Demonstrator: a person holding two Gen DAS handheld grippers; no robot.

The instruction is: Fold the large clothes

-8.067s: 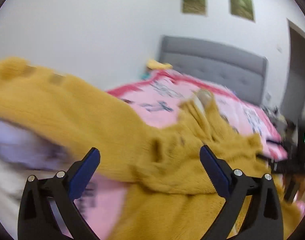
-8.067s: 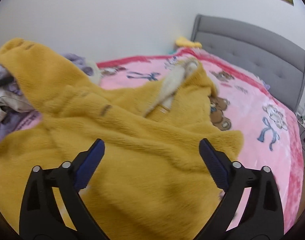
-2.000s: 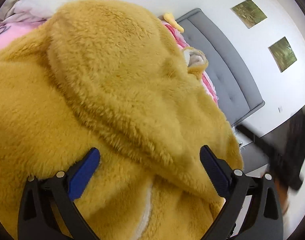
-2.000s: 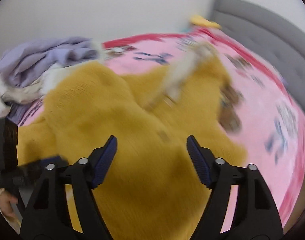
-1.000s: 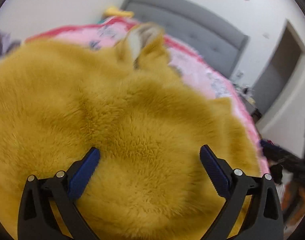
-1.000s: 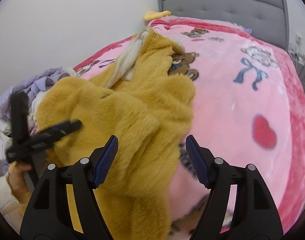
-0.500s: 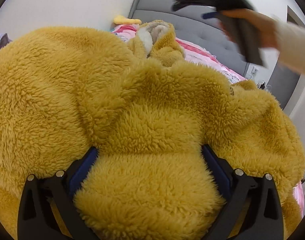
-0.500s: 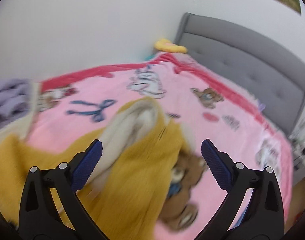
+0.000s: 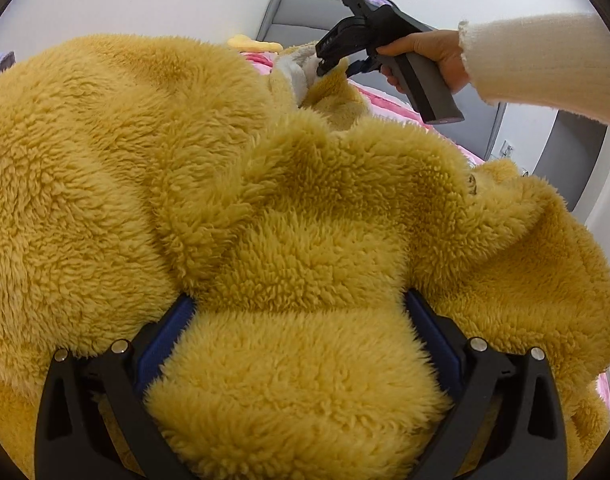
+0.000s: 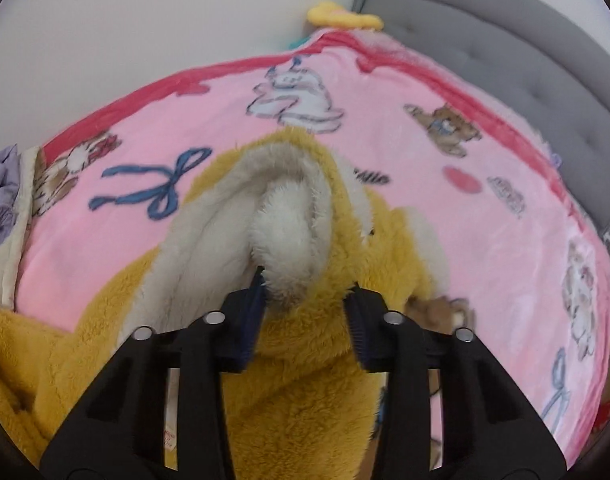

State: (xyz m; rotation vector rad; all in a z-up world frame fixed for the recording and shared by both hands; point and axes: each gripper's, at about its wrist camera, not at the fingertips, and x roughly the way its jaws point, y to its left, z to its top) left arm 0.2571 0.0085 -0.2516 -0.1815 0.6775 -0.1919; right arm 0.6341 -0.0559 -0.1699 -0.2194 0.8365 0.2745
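A large fluffy mustard-yellow fleece garment (image 9: 265, 200) with a cream lining (image 10: 225, 232) lies bunched on the bed. My left gripper (image 9: 301, 312) is wide open, its jaws pressed down around a thick mound of the fleece. My right gripper (image 10: 305, 300) has closed on the garment's far edge, where yellow pile meets the cream lining. It also shows in the left wrist view (image 9: 337, 66), held by a hand in a white sleeve, at the garment's far end.
The bed carries a pink cartoon-print blanket (image 10: 485, 160) with a red border. A grey padded headboard (image 10: 505, 52) stands behind, with a yellow soft toy (image 10: 341, 14) against it. Lilac and cream clothes (image 10: 1, 192) lie at the left edge. White wall lies beyond.
My right gripper has moved to the garment's far edge and closed from wide open onto the collar. My left gripper has stayed pressed into the fleece, open.
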